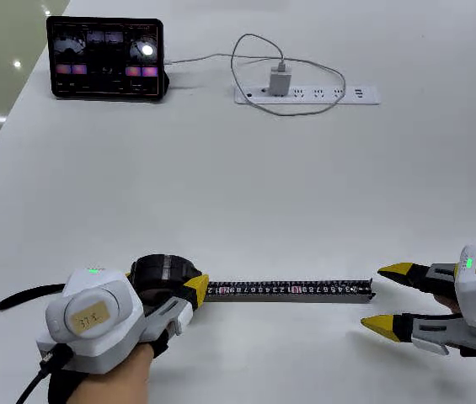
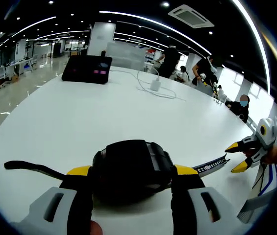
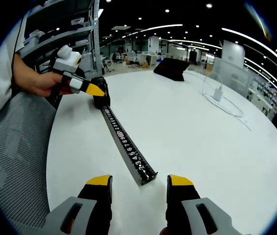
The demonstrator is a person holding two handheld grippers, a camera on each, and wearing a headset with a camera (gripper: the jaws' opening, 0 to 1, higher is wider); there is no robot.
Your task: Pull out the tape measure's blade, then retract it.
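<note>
A black tape measure [image 1: 163, 279] sits on the white table, clamped between the yellow-tipped jaws of my left gripper [image 1: 189, 296]; its case [image 2: 132, 169] sits between the jaws in the left gripper view. The dark blade [image 1: 288, 289] lies pulled out flat to the right, with white numerals. Its end hook [image 3: 147, 179] lies just ahead of my right gripper [image 3: 139, 182], which stands open and is not touching it. In the head view the right gripper [image 1: 384, 299] is at the lower right, its jaws apart on either side of the blade's line. The tape's black strap [image 1: 29, 295] trails left.
A tablet [image 1: 107, 57] with a lit screen stands at the far left of the table. A white power strip [image 1: 308, 93] with a charger and looped cable lies at the back. People stand beyond the table in the left gripper view.
</note>
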